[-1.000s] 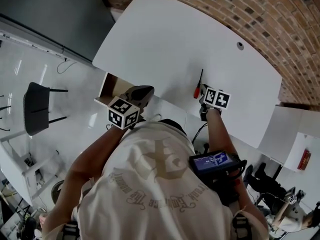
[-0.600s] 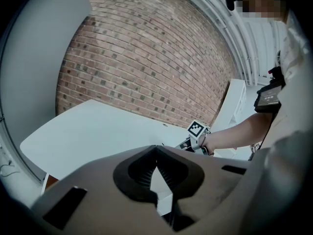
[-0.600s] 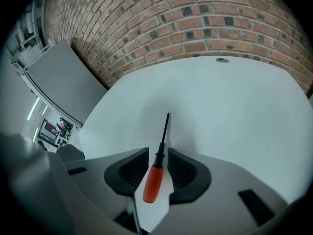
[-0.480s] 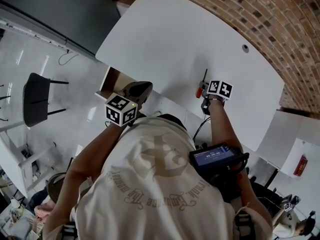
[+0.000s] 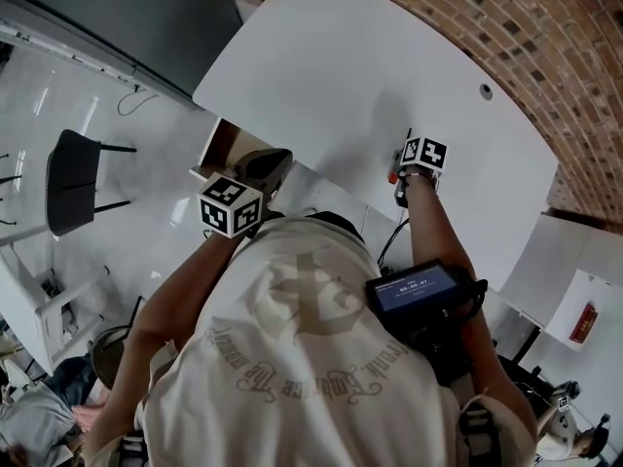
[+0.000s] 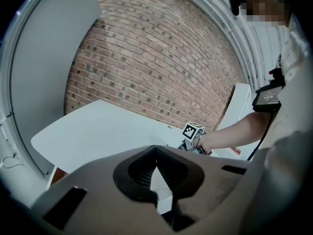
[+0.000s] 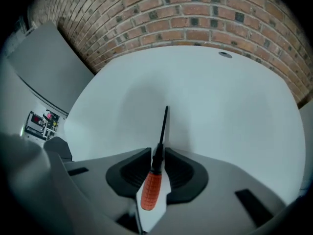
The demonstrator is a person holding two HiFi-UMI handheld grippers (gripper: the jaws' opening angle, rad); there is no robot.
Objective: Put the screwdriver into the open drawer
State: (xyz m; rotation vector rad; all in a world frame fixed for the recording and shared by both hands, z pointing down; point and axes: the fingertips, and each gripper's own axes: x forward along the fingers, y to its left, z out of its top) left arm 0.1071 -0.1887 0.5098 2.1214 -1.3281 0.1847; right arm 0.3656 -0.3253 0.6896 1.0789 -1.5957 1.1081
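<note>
Screwdriver [image 7: 155, 173]: lower centre of the right gripper view, caught between the jaws. The orange handle runs back toward the camera; the thin black shaft points up the frame over the tabletop toward the brick wall. Whether it is off the surface cannot be told.
Right gripper [image 7: 157, 154]: jaws clamped on the black collar just ahead of the handle. In the head view it sits right of centre, at the table's near edge.
Table [image 5: 331, 56]: white, with a long curved near edge running from upper left down to the right of the head view. The surface is bare all round the shaft, with wide room on both sides.
Cable hole [image 7: 225, 54]: small round grommet at upper right, near the far edge, well apart from the shaft tip.
Brick wall [image 5: 545, 27]: bounds the table along its far edge, upper right.
Drawer [image 5: 226, 142]: pulled out from under the table's near edge, left of centre in the head view, its brown inside showing and its white front toward the floor.
Left gripper [image 6: 156, 148]: jaw tips pressed together with nothing between them. It sits just beside the drawer's open corner and well apart from the right gripper.
Chair [image 5: 73, 193]: dark, far left on the pale floor, well apart from the drawer.
</note>
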